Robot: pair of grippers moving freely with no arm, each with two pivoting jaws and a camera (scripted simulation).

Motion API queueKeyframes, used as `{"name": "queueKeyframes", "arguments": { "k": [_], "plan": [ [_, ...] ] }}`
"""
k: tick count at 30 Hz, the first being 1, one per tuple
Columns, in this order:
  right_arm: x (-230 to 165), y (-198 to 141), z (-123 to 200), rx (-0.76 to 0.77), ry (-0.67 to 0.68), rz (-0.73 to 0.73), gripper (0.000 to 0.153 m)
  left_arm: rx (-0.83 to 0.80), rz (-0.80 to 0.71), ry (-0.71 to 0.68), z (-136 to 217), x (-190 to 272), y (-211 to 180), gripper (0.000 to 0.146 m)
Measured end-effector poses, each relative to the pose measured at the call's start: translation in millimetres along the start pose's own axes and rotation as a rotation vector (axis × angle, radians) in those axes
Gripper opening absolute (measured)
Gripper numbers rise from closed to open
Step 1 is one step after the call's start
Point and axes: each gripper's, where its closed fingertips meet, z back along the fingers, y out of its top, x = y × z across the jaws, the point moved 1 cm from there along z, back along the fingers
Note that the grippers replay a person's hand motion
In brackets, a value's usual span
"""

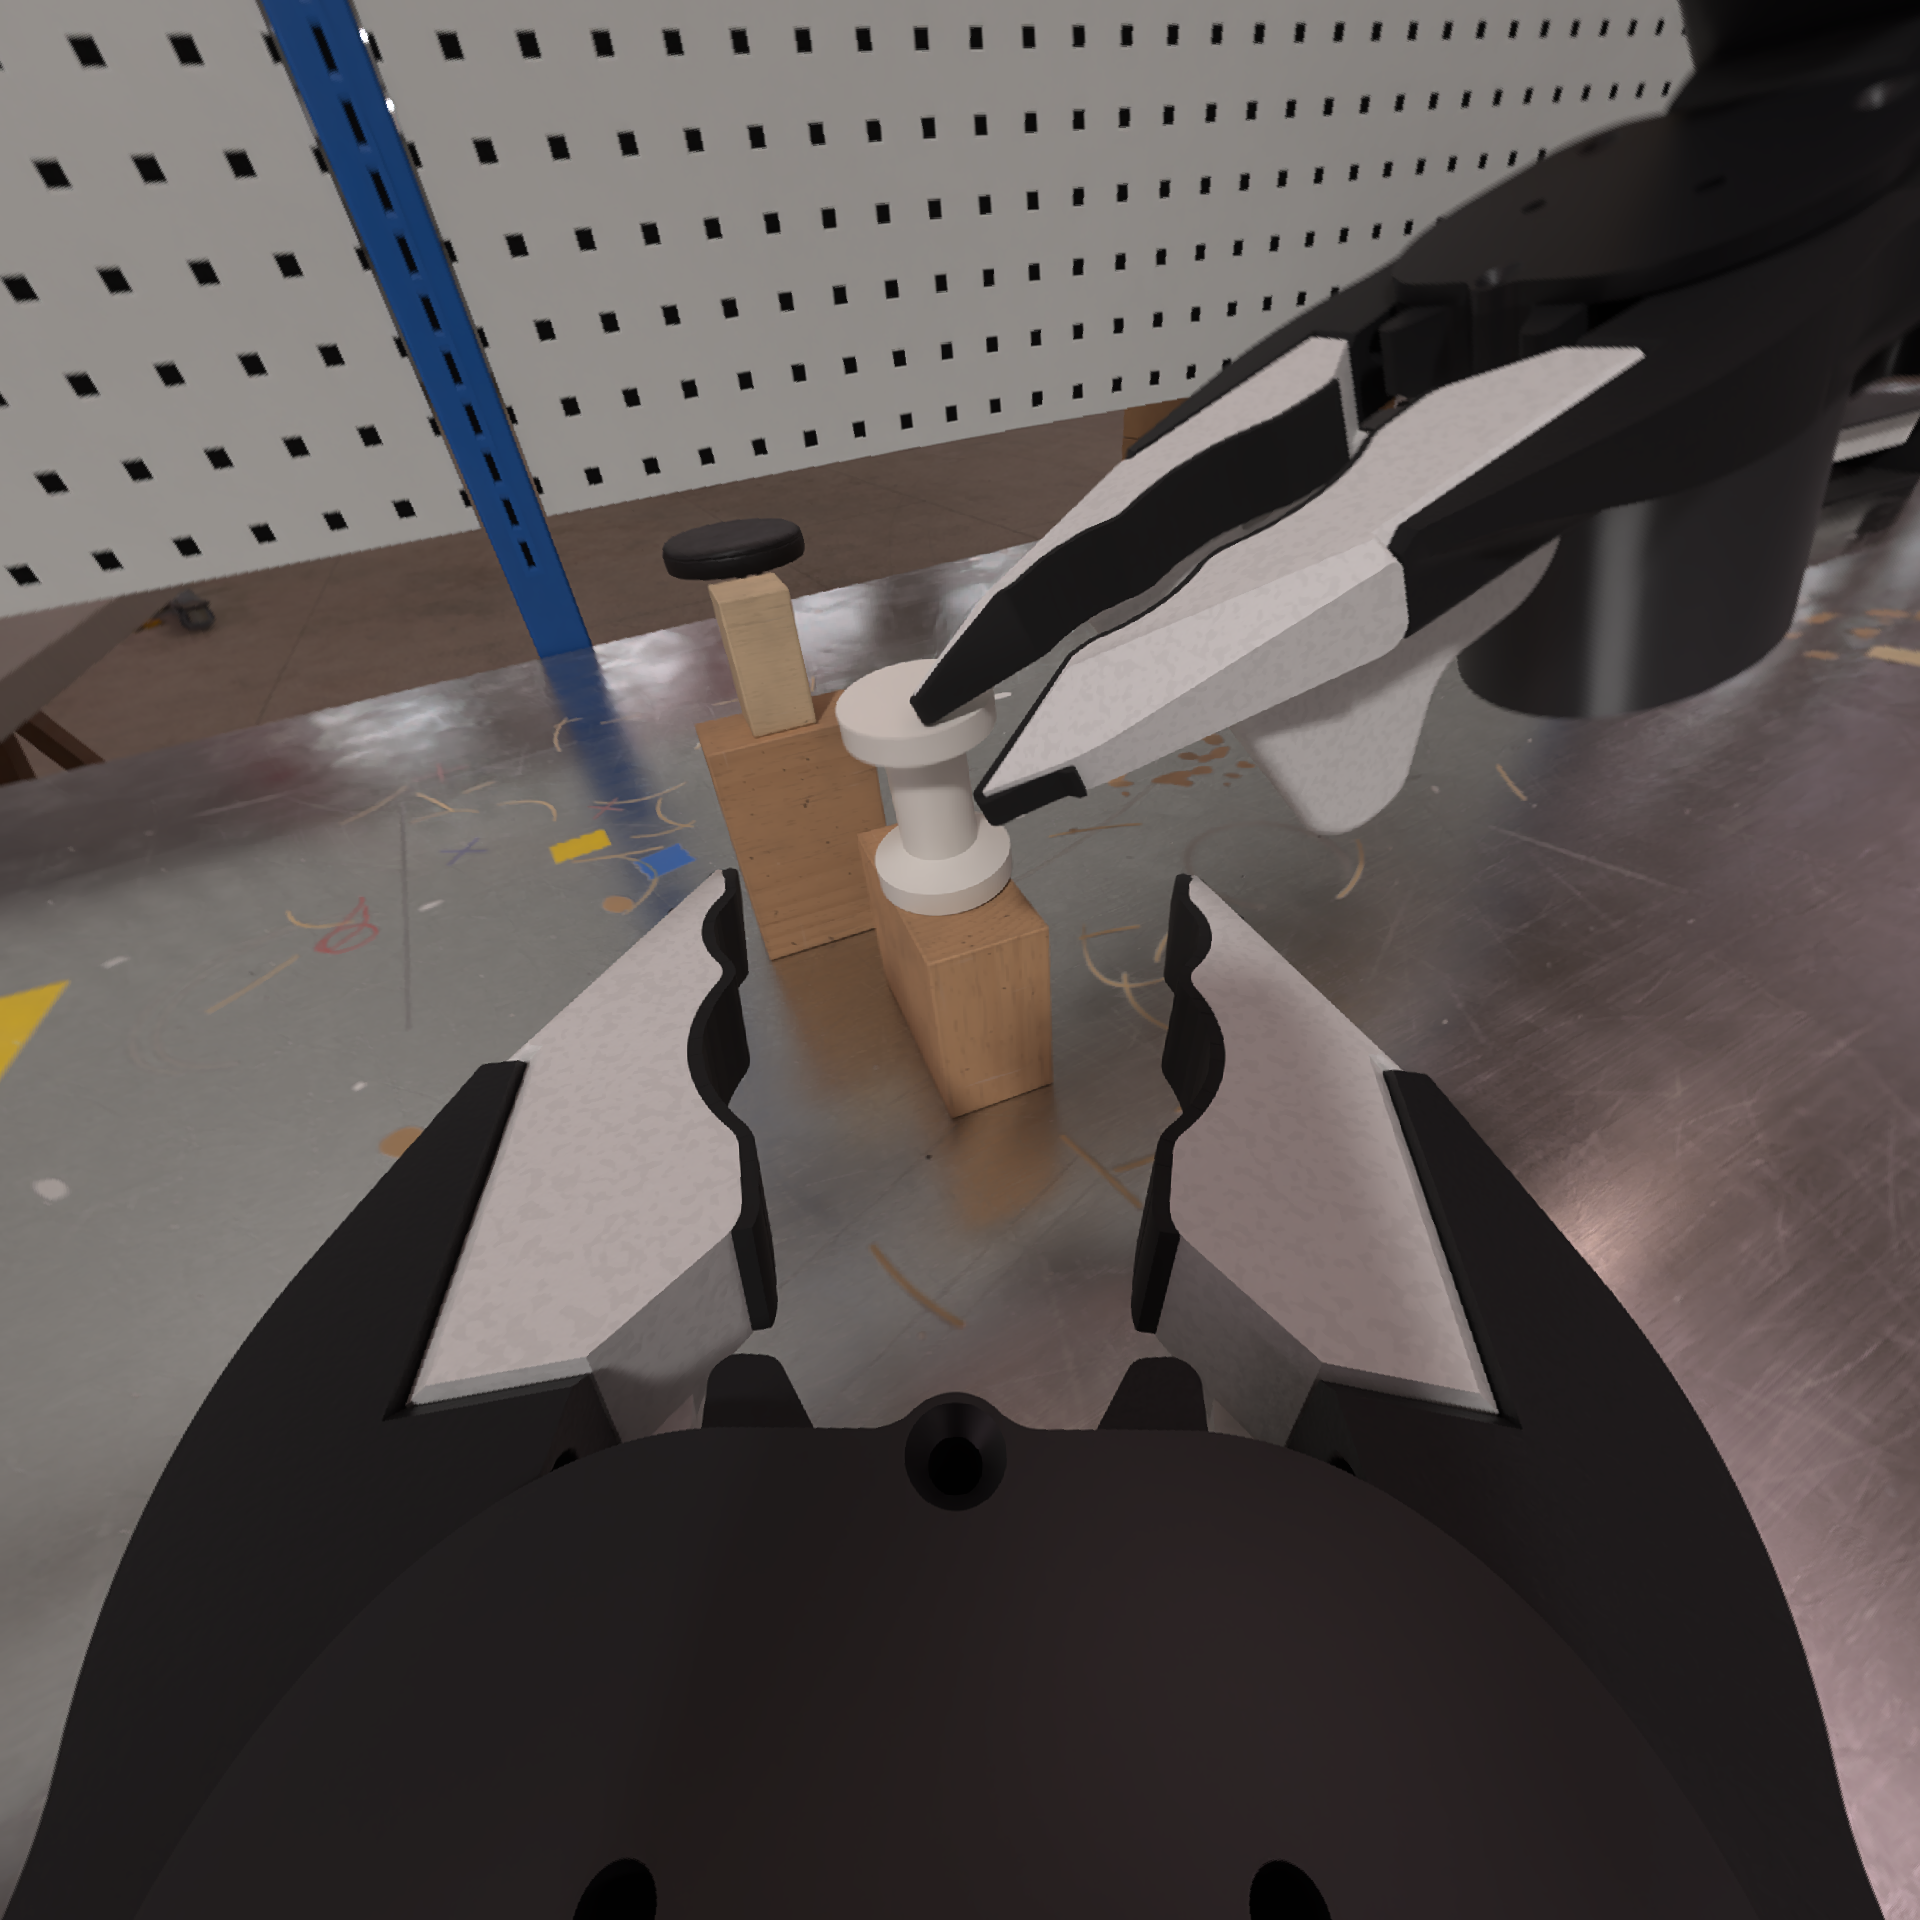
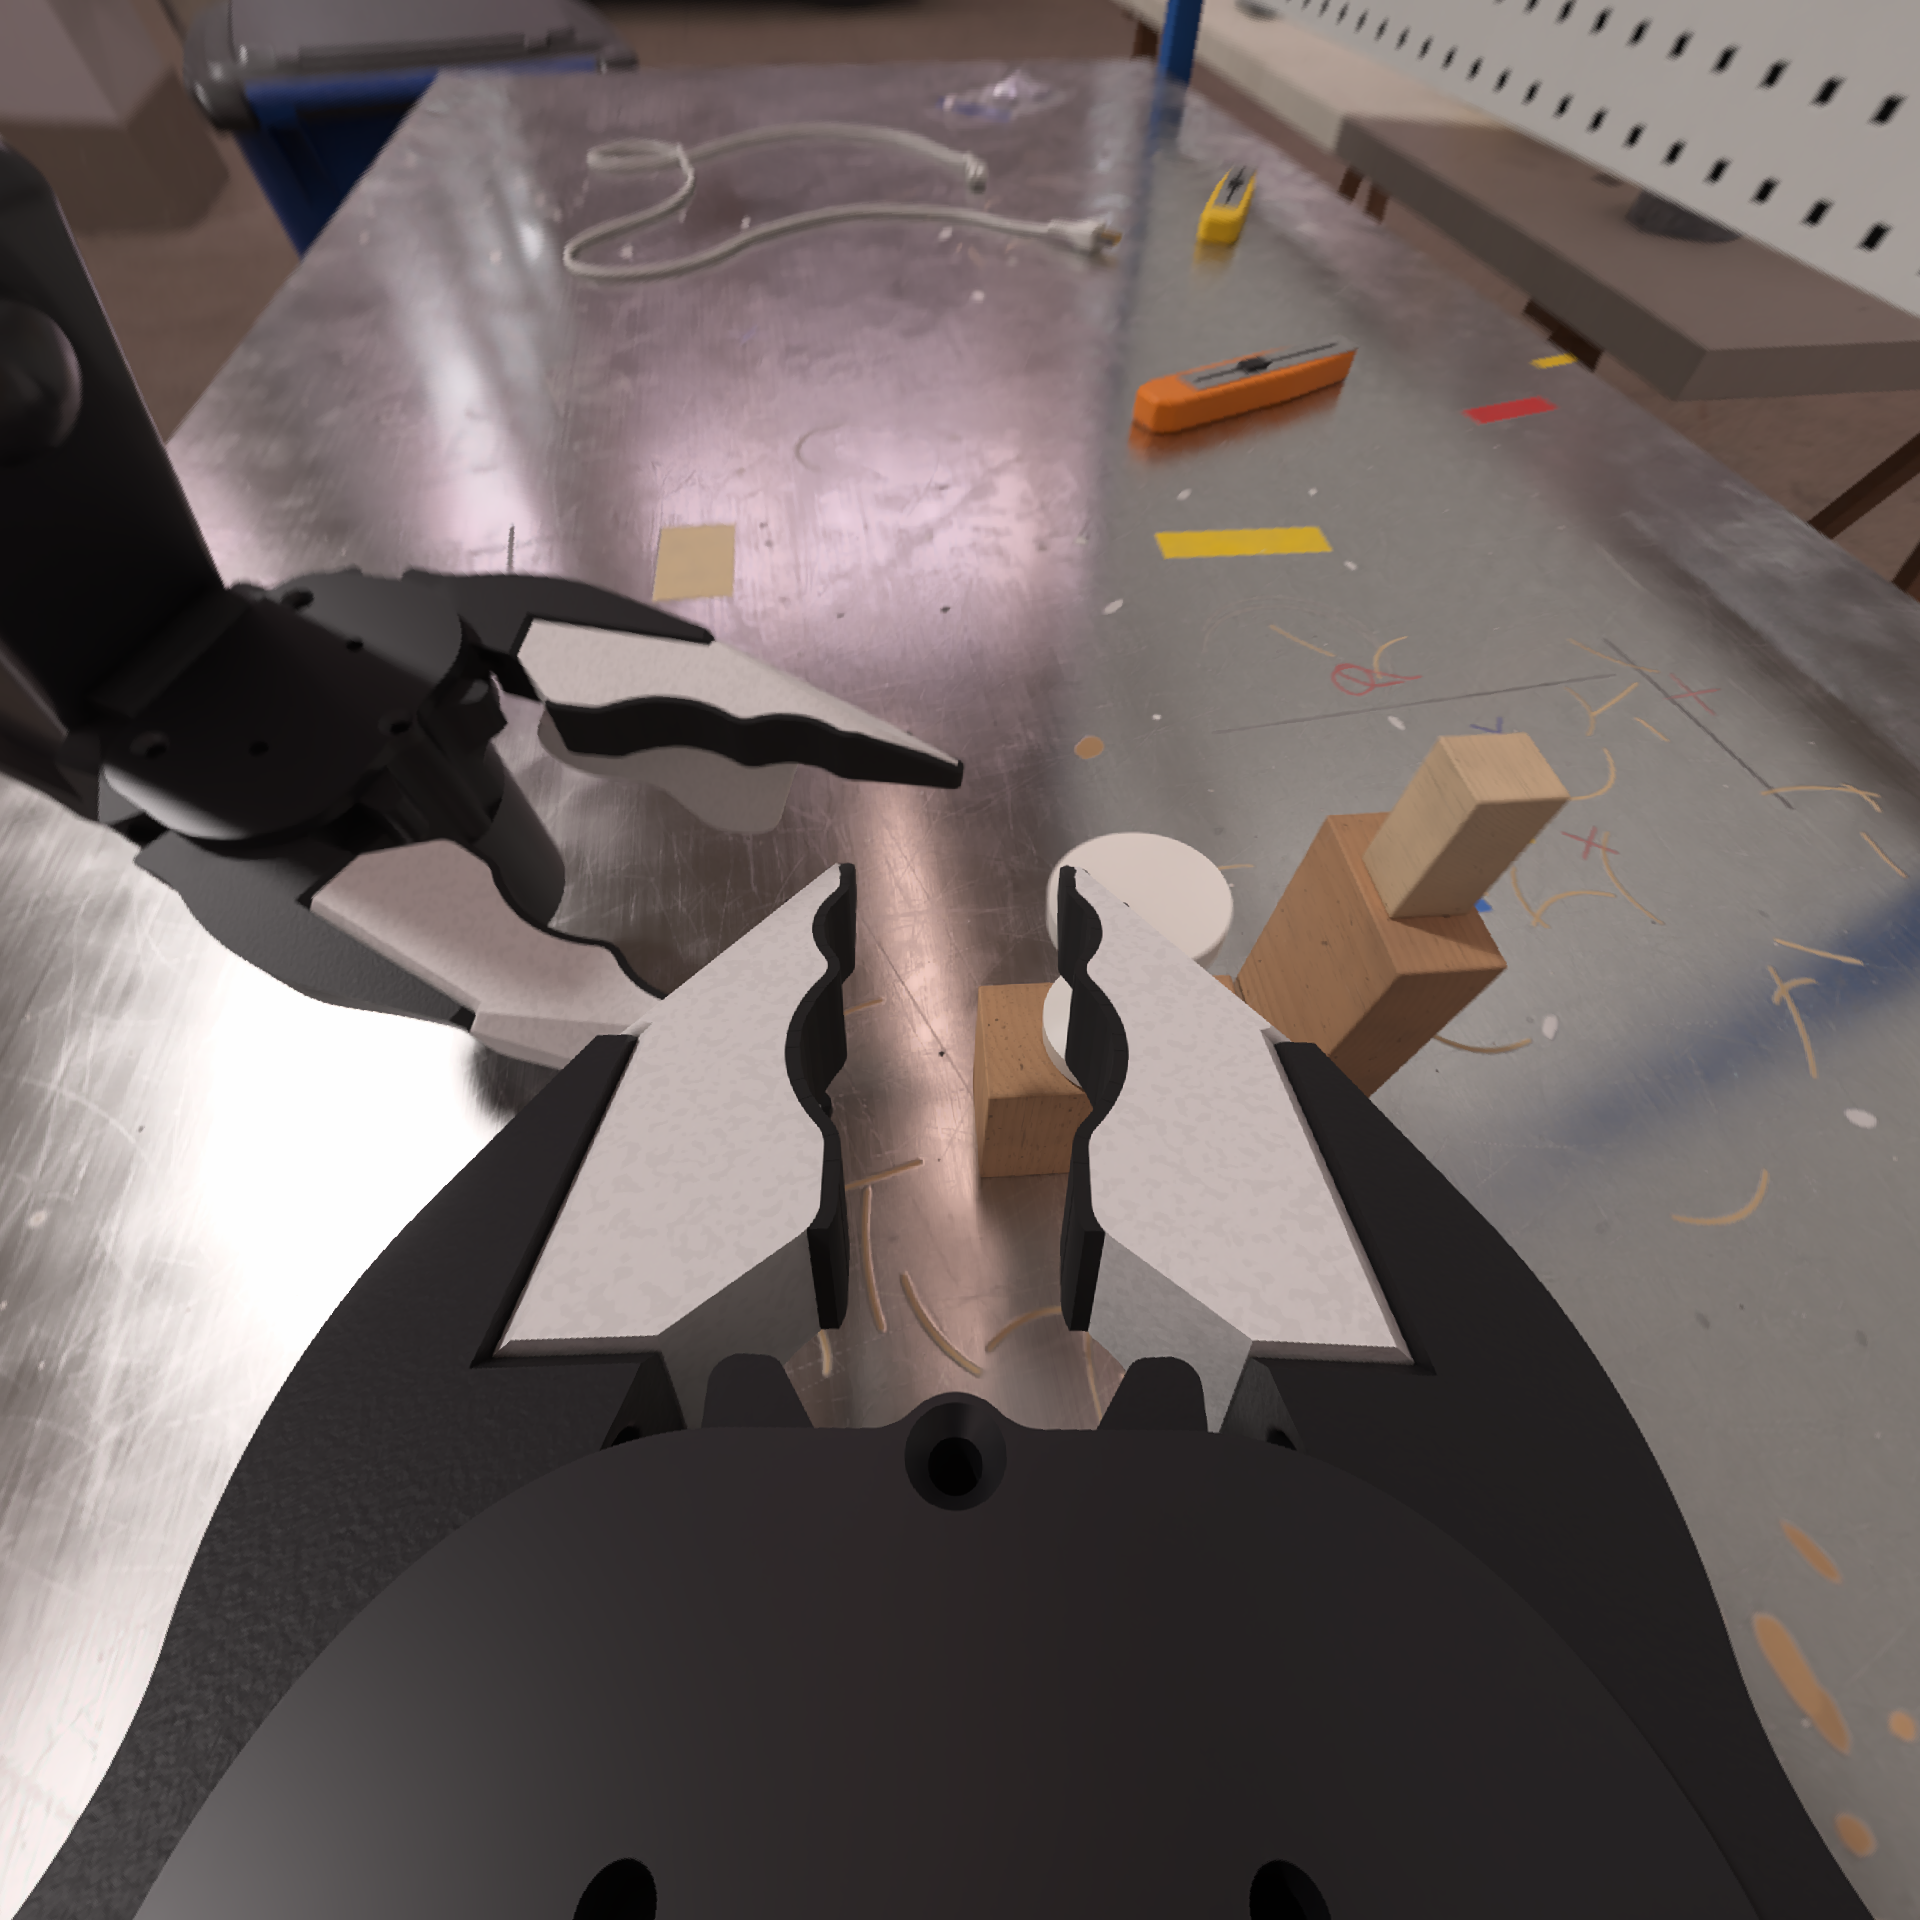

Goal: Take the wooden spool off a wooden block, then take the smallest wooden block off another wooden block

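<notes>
A white spool stands upright on a small wooden block. Behind it, a larger block carries the smallest, pale block. My left gripper is open and empty, level with the spool block and just short of it. My right gripper reaches in from the upper right, its tips by the spool's top flange and waist. In the right wrist view its jaws stand partly open with nothing between them. The spool shows behind the right finger. The left gripper is at the left.
On the metal table lie an orange utility knife, a yellow one and a white cord, all far off. A pegboard wall, blue post and black stool stand behind the blocks.
</notes>
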Motion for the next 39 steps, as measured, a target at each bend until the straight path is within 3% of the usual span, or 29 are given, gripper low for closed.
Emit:
{"name": "queueKeyframes", "arguments": {
  "k": [12, 23, 39],
  "plan": [
    [46, 10, 53, 0.326, -0.173, -0.131, 0.041, -0.034, 0.136, 0.155, -41, 8, -5, 0.099],
    [54, -9, 61, 0.354, -0.177, -0.154, 0.039, -0.072, 0.125, 0.3, -57, -7, -8, 0.098],
    [56, 4, 76, 0.403, -0.196, -0.126, 0.038, -0.08, 0.146, 0.371, -68, -13, -8, 0.082]
  ]
}}
